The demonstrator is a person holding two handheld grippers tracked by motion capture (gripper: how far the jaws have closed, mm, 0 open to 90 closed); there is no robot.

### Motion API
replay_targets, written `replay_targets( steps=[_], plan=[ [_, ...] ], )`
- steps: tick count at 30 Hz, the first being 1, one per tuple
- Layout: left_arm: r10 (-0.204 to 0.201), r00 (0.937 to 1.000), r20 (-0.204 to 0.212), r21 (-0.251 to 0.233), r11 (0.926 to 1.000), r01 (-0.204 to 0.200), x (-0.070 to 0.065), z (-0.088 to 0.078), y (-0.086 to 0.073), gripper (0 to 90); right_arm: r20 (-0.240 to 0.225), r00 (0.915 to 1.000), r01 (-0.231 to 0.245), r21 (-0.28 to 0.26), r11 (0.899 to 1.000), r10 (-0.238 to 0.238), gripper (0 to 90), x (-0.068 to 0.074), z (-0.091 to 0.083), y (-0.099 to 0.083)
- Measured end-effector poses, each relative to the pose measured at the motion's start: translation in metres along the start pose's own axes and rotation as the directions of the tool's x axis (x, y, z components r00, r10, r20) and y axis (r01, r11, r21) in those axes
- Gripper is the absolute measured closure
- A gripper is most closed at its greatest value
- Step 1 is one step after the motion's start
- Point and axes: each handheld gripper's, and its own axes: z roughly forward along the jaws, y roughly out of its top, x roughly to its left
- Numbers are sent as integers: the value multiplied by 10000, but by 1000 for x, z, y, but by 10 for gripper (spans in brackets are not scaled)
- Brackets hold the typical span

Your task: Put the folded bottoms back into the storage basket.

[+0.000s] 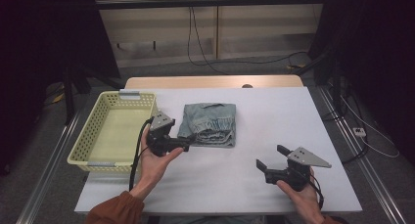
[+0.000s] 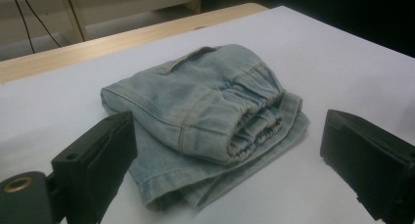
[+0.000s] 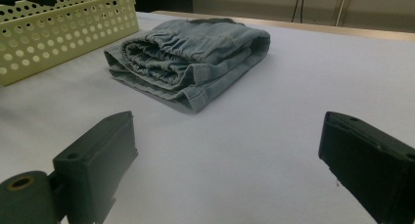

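1. two tongs are held over the table (image 1: pixel 254 150), one in each hand, forearms coming in from the near edge.
2. left tongs (image 1: pixel 188 143) sit in an upturned palm, pointing right, tips at the near left corner of the jeans (image 1: pixel 209 123); whether they touch the cloth i cannot tell.
3. left jaws stand wide, with nothing between them; in the left gripper view the jeans (image 2: pixel 210 116) lie just ahead, their near fold partly between the jaws.
4. right tongs (image 1: pixel 269 158) rest low near the front right of the table, pointing left and away, well apart from the jeans.
5. right jaws are also wide and hold nothing; bare table lies between them.
6. jeans are folded, lying flat near the table's middle, just right of the basket (image 1: pixel 93 136).
7. high view shows both hands, a rust sleeve (image 1: pixel 115 209) and the whole basket.
8. left gripper view shows the elastic waistband's gathers up close.
9. right gripper view shows the jeans (image 3: pixel 191 57) from the fold side, with the basket (image 3: pixel 58 33) wall beside them.
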Motion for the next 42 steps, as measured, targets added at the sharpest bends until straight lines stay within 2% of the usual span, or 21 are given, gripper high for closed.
replay_targets(
  steps=[8, 10, 14, 20, 21, 24, 26, 28, 29, 31, 32, 34, 36, 39, 40, 42],
  plan=[
    [-279, 9994, -198, 163, 9995, 283, 11, 13, 6, 71, -17, 10000, -4, -17, 10000, 4, 68, 0, 0, 0],
    [-454, 9985, -314, 133, 9989, 458, 12, 17, 8, 74, -16, 10000, 8, -13, 10000, -8, 68, -1, 0, 0],
    [-202, 9986, -481, 245, 9995, 214, 13, 24, 14, 61, -44, 10000, 32, 53, 10000, -32, 68, 0, 0, 0],
    [-520, 9982, -315, 233, 9983, 527, 18, 36, 21, 57, -26, 10000, 31, 57, 10000, -31, 71, -1, 0, -1],
    [-626, 9974, -357, 216, 9978, 634, 20, 38, 22, 57, -26, 10000, -3, 51, 10000, 4, 71, -1, 0, -1],
    [-555, 9967, -594, 324, 9978, 575, 23, 43, 24, 57, -44, 10000, 8, 37, 10000, -8, 70, -1, 0, -1],
    [-650, 9964, -540, 398, 9969, 671, 25, 46, 26, 57, -33, 10000, 5, 40, 10000, -4, 70, -1, 0, -1],
    [-476, 9972, -569, 512, 9974, 505, 26, 50, 29, 48, -59, 10000, 18, 66, 10000, -17, 69, -1, 0, -1],
    [-591, 9971, -476, 588, 9964, 618, 26, 53, 30, 44, -54, 10000, 10, 78, 10000, -10, 69, -1, 0, -1],
    [-1224, 9925, -29, 748, 9897, 1223, 27, 56, 31, 45, -44, 10000, 35, 86, 10000, -35, 69, -1, 0, -1],
    [-1223, 9924, 108, 644, 9905, 1214, 27, 57, 32, 46, -52, 10000, 41, 86, 10000, -41, 69, 0, 0, -1],
    [-1097, 9939, -68, 601, 9921, 1099, 27, 58, 32, 46, -22, 10000, 6, 51, 10000, -6, 71, -1, 0, -1],
    [-1270, 9919, -23, 792, 9888, 1268, 29, 63, 32, 42, -26, 10000, -18, 68, 10000, 19, 71, -1, -1, -1],
    [-1196, 9927, -173, 1135, 9862, 1208, 33, 71, 31, 42, -32, 10000, 6, 51, 10000, -6, 71, -1, -1, -1],
    [-1292, 9913, -255, 1192, 9841, 1314, 34, 73, 31, 42, -37, 10000, 19, 56, 10000, -18, 71, -1, -1, -1],
    [-1047, 9932, -517, 1449, 9832, 1112, 36, 78, 31, 54, -42, 10000, 40, 83, 10000, -39, 71, -1, 0, -1]
  ],
)
